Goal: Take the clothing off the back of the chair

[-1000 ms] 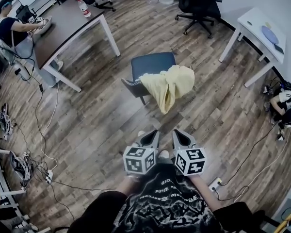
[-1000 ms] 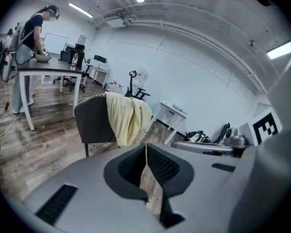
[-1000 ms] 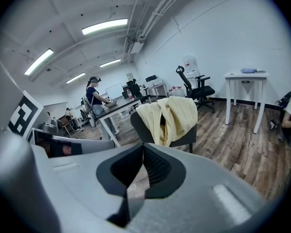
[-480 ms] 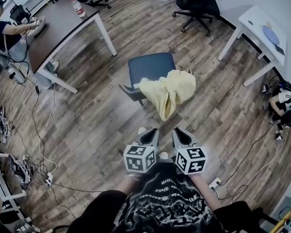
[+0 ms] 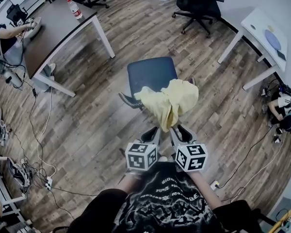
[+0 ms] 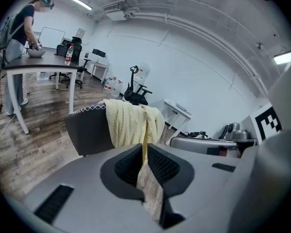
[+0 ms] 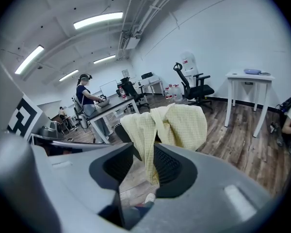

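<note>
While the person is standing just behind the chair point(image 5: 150, 73) with both tools held out low and side by side, the yellow clothing point(image 5: 170, 100) is hanging over the chair's backrest, bunched along the top edge and trailing one long tail down the side that is facing them. That tail is dangling just in front of the two tips, its lower end coming down between the left gripper point(image 5: 153, 133) and the right gripper point(image 5: 177, 130) without either one touching it. From the left gripper point(image 6: 144, 153) view its jaws are sitting almost together, only a thin slit of floor showing between them and nothing caught there; the clothing point(image 6: 130, 123) is hanging beyond the tips, draped over the dark backrest point(image 6: 88, 131). From the right gripper point(image 7: 144, 164) view the jaws are opening, standing a modest way apart, and the tail of the clothing point(image 7: 183, 125) is showing through the gap just ahead of the pads, which are not pressing on it. Well off to the left another person point(image 5: 1, 33) is working at a dark tabletop point(image 5: 58, 25), and the wooden floor point(image 5: 97, 125) is spreading out all round.
</note>
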### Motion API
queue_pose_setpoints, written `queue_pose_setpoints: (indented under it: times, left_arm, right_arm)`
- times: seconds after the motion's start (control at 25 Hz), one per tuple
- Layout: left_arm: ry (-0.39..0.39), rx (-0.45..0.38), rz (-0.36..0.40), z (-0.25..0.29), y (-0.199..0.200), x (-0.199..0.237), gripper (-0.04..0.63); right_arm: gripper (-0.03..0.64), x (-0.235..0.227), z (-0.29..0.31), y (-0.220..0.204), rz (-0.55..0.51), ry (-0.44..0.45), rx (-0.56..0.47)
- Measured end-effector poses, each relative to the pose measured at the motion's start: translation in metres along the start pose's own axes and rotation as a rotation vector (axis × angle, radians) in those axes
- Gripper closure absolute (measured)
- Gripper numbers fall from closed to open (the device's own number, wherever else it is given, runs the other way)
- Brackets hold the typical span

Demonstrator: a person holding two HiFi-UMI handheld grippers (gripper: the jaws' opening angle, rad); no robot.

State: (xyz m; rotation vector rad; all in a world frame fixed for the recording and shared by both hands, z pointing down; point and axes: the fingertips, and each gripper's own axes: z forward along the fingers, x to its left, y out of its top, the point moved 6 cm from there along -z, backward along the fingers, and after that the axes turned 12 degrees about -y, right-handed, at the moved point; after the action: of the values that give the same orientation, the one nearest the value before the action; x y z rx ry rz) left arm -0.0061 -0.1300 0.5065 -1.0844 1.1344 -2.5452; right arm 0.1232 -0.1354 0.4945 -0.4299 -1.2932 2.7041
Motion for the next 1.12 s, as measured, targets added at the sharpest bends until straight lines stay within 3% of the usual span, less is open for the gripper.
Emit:
queue_pose_setpoints:
  times: [0.08, 0.16, 0.2, 0.28, 0.48, 0.68, 1.12]
  left_arm:
    - [0.007, 0.004, -0.014, 0.005, 0.005, 0.008, 0.577]
    - [0.012, -0.002, -0.028, 0.01, 0.013, 0.015, 0.571]
    - [0.008, -0.001, -0.035, 0.012, 0.017, 0.019, 0.549]
    - [-0.001, 0.014, -0.051, 0.017, 0.021, 0.023, 0.445]
    - [0.018, 0.055, -0.08, 0.029, 0.026, 0.037, 0.38]
    - [0.053, 0.069, -0.099, 0.036, 0.032, 0.048, 0.359]
    - [0.046, 0.135, -0.127, 0.062, 0.039, 0.064, 0.349]
  right_arm:
    - [0.469, 0.0, 0.007, 0.006, 0.004, -0.005, 0.0]
    - [0.4, -0.001, 0.015, 0.011, 0.009, -0.013, 0.001]
    - [0.353, -0.002, 0.018, 0.013, 0.013, -0.02, 0.001]
    - [0.305, -0.006, 0.024, 0.018, 0.022, -0.044, -0.001]
    - [0.236, -0.017, 0.04, 0.031, 0.041, -0.097, -0.009]
    - [0.178, -0.031, 0.056, 0.038, 0.046, -0.137, 0.026]
    - [0.054, -0.049, 0.098, 0.043, 0.017, -0.19, 0.117]
